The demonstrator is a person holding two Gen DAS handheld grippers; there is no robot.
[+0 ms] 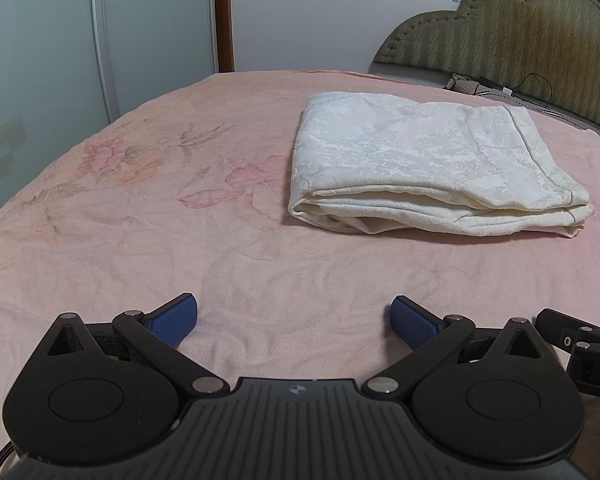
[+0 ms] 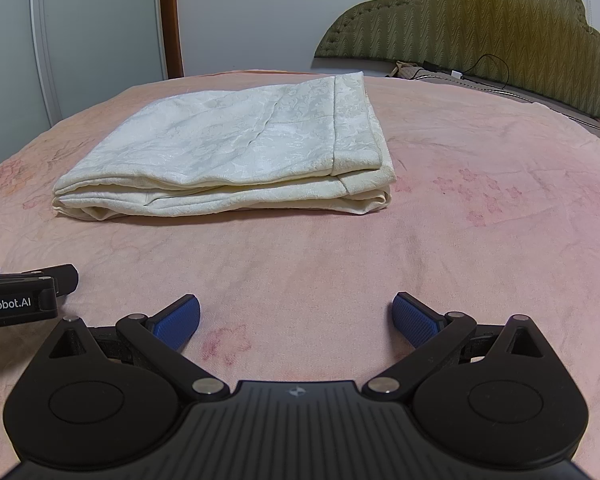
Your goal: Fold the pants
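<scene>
Two tools are held low over the near part of the bed, side by side, both facing the headboard end.

Far left, a pale wardrobe door (image 1: 40,60) with a white upright frame stands against the wall; a brown door post (image 1: 224,16) stands next to it.

The left tool (image 1: 294,322) has its jaws spread wide, with blue pads (image 1: 172,322) at the tips. Nothing lies between them, only the pink bedspread (image 1: 140,240), which is printed with faded flowers and lightly creased. The tool grips nothing.

The pants (image 1: 432,168), cream-white with a woven floral texture, lie folded into a flat rectangular stack on the bedspread. They sit ahead of both tools and well apart from them, roughly mid-bed. The layered open edges face the tools, and a hem band runs along the right-hand side of the stack. In the right wrist view the pants (image 2: 236,148) lie ahead and to the left.

The right tool (image 2: 296,318) likewise has its jaws spread wide and is empty, with pink bedspread (image 2: 480,220) beneath. The left tool's black side, bearing a white-lettered label, shows at the left edge of that view.

Far right, an olive quilted headboard (image 2: 480,20) with a scalloped top stands behind the bed. A black cable (image 2: 488,68) lies at its foot.
</scene>
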